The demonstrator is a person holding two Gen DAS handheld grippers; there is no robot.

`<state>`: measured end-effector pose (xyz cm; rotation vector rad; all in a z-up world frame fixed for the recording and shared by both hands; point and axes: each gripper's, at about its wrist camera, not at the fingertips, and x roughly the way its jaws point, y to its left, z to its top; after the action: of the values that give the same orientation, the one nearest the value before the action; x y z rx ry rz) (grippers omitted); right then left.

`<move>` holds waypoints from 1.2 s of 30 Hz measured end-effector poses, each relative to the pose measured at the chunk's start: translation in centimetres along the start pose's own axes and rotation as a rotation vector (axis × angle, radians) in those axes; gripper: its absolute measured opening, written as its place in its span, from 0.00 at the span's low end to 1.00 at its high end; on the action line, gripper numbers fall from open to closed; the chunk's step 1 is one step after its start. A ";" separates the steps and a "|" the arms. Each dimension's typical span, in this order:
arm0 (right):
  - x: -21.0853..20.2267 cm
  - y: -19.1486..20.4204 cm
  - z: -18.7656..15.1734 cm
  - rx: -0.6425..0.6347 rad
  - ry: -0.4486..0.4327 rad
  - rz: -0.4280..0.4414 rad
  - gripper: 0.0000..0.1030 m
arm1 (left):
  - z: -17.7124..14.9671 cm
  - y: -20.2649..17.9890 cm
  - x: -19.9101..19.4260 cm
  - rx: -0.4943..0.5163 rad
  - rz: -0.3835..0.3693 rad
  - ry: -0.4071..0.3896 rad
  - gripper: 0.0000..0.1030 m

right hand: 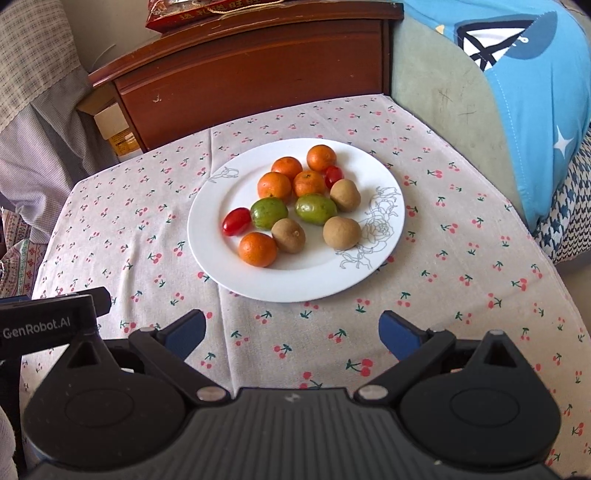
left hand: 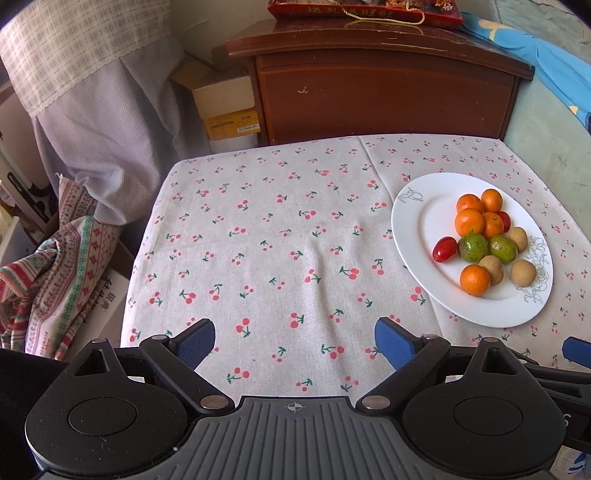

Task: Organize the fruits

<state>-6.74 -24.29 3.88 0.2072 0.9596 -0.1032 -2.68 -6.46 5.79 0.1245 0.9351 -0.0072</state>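
A white plate (right hand: 295, 284) sits on the cherry-print tablecloth and also shows in the left wrist view (left hand: 417, 229) at the right. It holds several small oranges (right hand: 274, 184), two green fruits (right hand: 269, 212), three brown fruits (right hand: 341, 232) and two red cherry tomatoes (right hand: 236, 220). The same pile shows in the left wrist view, with oranges (left hand: 469, 221) and a tomato (left hand: 444, 249). My left gripper (left hand: 294, 341) is open and empty over bare cloth, left of the plate. My right gripper (right hand: 292, 332) is open and empty, just in front of the plate's near rim.
A brown wooden cabinet (left hand: 380, 92) stands behind the table with a red box (left hand: 365, 11) on top. Cloth-covered furniture and cardboard boxes (left hand: 225, 99) are at the left. A blue and green cushion (right hand: 517, 92) lies to the right of the table.
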 end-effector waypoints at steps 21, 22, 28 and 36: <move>0.3 4.2 -7.4 -0.164 -0.105 0.080 0.98 | -4.3 4.8 1.7 -0.060 -0.046 0.033 0.92; 0.4 4.4 -7.6 -0.174 -0.116 0.073 0.98 | -4.4 5.0 1.8 -0.064 -0.050 0.036 0.92; 0.9 4.9 -8.0 -0.206 -0.163 0.076 0.99 | -4.6 5.5 2.5 -0.058 -0.055 0.035 0.92; 2.1 5.0 -7.4 -0.209 -0.228 0.073 1.00 | -4.4 6.1 3.5 -0.079 -0.077 0.049 0.92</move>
<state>-10.56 -17.74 -1.26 0.0362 0.7291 0.0398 -3.72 0.26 1.00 0.0155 0.9877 -0.0385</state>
